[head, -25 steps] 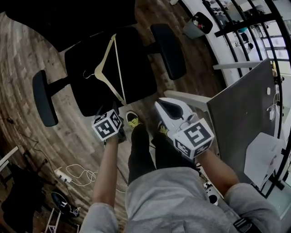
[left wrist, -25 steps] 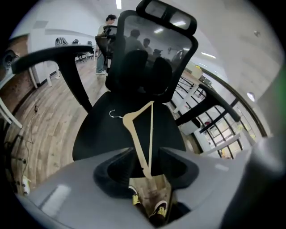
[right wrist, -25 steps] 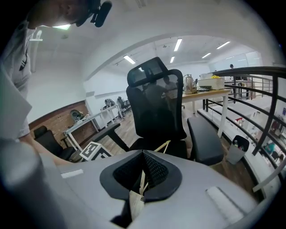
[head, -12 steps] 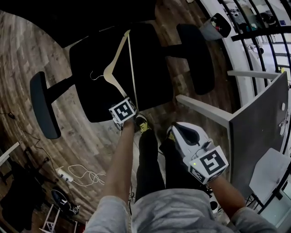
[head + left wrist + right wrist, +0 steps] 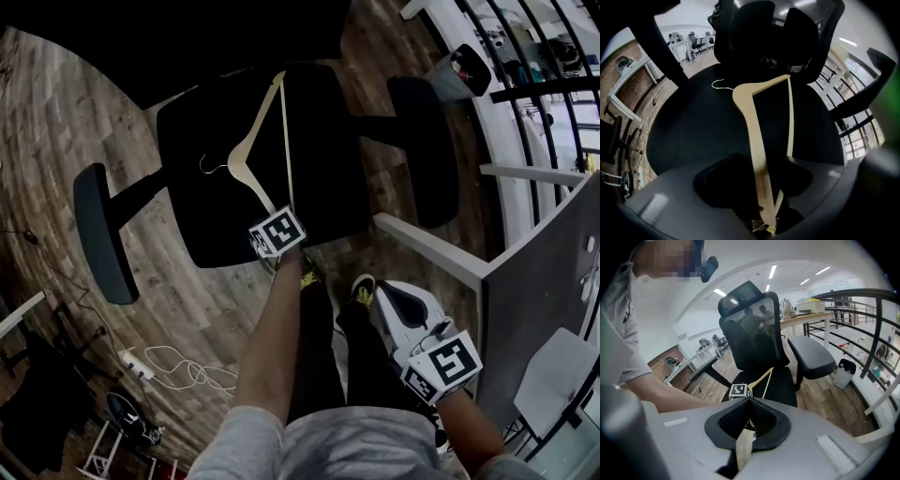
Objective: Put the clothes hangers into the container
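A pale wooden clothes hanger (image 5: 258, 155) lies flat on the black seat of an office chair (image 5: 206, 197), its wire hook pointing left. My left gripper (image 5: 278, 225) is at the seat's near edge, over the hanger's near end. In the left gripper view the hanger's arm (image 5: 754, 136) runs between the jaws of the left gripper (image 5: 761, 187), which are opening, with a gap on each side of the wood. My right gripper (image 5: 398, 314) hangs low beside the person's legs, jaws closed together (image 5: 750, 420) on nothing, and its view shows the hanger (image 5: 761, 379) from afar.
The chair's two armrests (image 5: 103, 234) (image 5: 427, 150) flank the seat, and its backrest (image 5: 750, 338) rises behind. A grey desk panel (image 5: 534, 272) stands at the right, a small bin (image 5: 459, 70) near the railing. Cables and a power strip (image 5: 178, 366) lie on the wood floor.
My left gripper has reached forward onto the seat's edge over the hanger's end. The right gripper has dropped back toward the person's right side.
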Available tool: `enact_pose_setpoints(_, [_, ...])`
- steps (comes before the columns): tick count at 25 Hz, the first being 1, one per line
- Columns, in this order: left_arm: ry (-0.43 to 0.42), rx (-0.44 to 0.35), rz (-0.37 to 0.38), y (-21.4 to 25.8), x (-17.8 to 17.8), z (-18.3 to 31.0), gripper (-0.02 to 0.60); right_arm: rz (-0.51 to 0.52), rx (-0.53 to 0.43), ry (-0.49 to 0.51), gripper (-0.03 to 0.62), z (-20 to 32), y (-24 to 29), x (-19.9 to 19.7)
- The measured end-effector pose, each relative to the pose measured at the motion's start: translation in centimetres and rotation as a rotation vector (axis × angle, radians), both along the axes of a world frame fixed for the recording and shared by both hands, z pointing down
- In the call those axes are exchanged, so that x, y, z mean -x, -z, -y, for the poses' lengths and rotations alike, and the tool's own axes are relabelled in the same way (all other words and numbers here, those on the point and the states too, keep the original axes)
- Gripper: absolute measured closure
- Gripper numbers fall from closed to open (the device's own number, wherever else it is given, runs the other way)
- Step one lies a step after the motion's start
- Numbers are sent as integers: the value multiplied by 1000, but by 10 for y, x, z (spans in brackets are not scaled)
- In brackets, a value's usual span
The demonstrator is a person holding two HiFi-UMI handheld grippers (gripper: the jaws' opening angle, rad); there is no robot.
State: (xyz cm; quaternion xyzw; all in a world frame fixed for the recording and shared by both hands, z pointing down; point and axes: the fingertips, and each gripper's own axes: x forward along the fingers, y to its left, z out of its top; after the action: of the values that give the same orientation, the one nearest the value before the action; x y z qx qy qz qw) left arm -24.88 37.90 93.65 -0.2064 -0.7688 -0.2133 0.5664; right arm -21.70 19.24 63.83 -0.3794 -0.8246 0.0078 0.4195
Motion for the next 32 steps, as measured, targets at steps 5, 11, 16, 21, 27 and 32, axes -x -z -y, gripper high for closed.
enact_pose_setpoints(5, [-12,18,-57,-13,2,-5,334,-13,-14,-21,595,3,-5,6])
enact_pose_setpoints(11, [-22,-1,-85,-24,4,-5,341,-26,-19,-63,595,11,-3,8])
enact_pose_setpoints(16, [-42,42,53,-7,3,-5,473,-3,-10,-73,595,25,10,5])
enact_pose_setpoints(21, [-71,48,126,21,-20,-22,487,9,-3,-95,595,41,22,-10])
enact_pose_setpoints(27, [-55,58,279,77,-39,-51,488,38,42,-110,595,47,35,-20])
enact_pose_setpoints(32, [-86,107,199,58,-53,-56,488,39,62,-97,595,51,27,-27])
